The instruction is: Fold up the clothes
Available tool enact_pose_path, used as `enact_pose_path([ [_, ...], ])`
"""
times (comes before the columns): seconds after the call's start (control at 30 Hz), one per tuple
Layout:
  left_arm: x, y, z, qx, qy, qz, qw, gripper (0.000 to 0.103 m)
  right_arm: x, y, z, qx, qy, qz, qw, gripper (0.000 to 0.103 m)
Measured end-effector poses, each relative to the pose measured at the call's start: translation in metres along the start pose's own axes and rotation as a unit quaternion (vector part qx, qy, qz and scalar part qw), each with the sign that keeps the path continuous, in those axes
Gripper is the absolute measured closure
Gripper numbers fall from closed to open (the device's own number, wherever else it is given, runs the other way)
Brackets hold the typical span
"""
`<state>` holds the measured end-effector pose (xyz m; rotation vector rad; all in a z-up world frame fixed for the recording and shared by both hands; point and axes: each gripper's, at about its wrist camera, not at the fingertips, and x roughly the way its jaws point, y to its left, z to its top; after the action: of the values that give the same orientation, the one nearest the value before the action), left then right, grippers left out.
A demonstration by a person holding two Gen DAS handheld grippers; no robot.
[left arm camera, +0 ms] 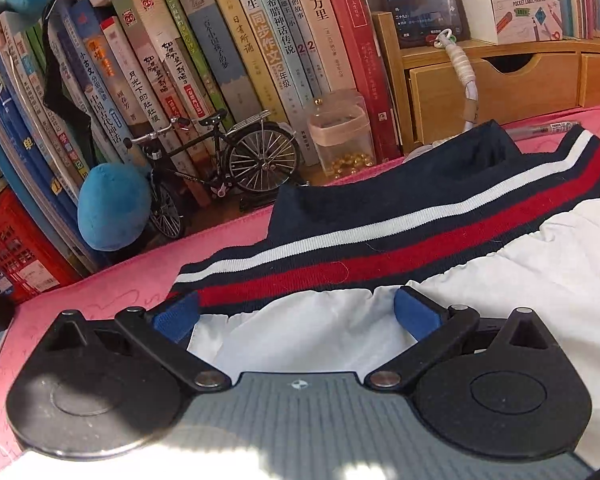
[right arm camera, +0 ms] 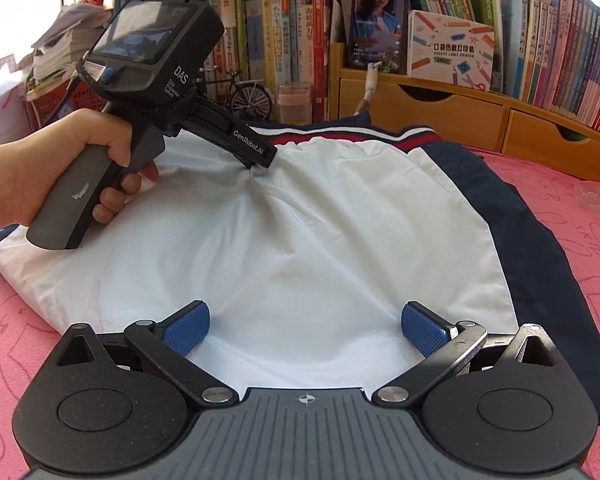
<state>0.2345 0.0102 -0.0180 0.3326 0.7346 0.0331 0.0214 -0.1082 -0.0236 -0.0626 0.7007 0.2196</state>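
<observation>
Jacket (right arm camera: 300, 232) lies spread on pink cloth (right arm camera: 560, 232). Left gripper (left arm camera: 296, 316) and right gripper (right arm camera: 304, 328) hover released above its white panel. Fabric looks light, soft; the striped hem (left arm camera: 360, 240) suits gripping.

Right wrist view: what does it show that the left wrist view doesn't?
Only the right wrist view shows the left gripper from outside, tip down on the white fabric, the hand on its handle, and the garment's navy side.

Only the left wrist view shows the blue plush and the pen.

Both show the striped waistband, the toy bicycle, the books, the pink cover, and open pads over white fabric.
</observation>
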Motion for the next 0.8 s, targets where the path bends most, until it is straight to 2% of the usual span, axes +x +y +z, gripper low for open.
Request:
enact_pose_path([
  [0.1, -0.009, 0.001, 0.000, 0.002, -0.007, 0.014, 0.9999, 0.000, 0.000, 0.000, 0.000, 0.001, 0.001, 0.001, 1.000, 0.000],
  [0.17, -0.027, 0.009, -0.006, 0.008, -0.033, 0.023, 0.9992, 0.001, 0.000, 0.000, 0.000, 0.002, 0.001, 0.001, 1.000, 0.000],
  [0.27, -0.068, 0.041, -0.023, -0.013, -0.066, -0.002, 0.9977, 0.000, 0.000, 0.000, 0.000, 0.002, 0.001, 0.001, 1.000, 0.000],
  [0.37, -0.121, 0.071, -0.062, -0.044, -0.101, -0.036, 0.9933, 0.000, 0.000, 0.000, 0.000, 0.001, 0.001, 0.001, 1.000, 0.000],
  [0.43, -0.148, 0.073, -0.090, -0.038, -0.117, -0.040, 0.9916, 0.000, 0.000, 0.001, 0.000, 0.001, 0.001, 0.000, 1.000, 0.000],
  [0.57, -0.169, 0.050, -0.127, -0.023, -0.114, -0.047, 0.9921, 0.000, 0.000, 0.001, 0.000, 0.000, 0.001, -0.001, 1.000, 0.000],
  [0.7, -0.162, 0.025, -0.135, -0.021, -0.089, -0.060, 0.9940, 0.000, -0.001, 0.001, 0.000, 0.000, 0.001, 0.000, 1.000, 0.000],
  [0.8, -0.155, 0.018, -0.141, -0.020, -0.077, -0.055, 0.9953, 0.000, -0.001, -0.001, 0.000, 0.006, 0.001, -0.013, 1.000, 0.000],
])
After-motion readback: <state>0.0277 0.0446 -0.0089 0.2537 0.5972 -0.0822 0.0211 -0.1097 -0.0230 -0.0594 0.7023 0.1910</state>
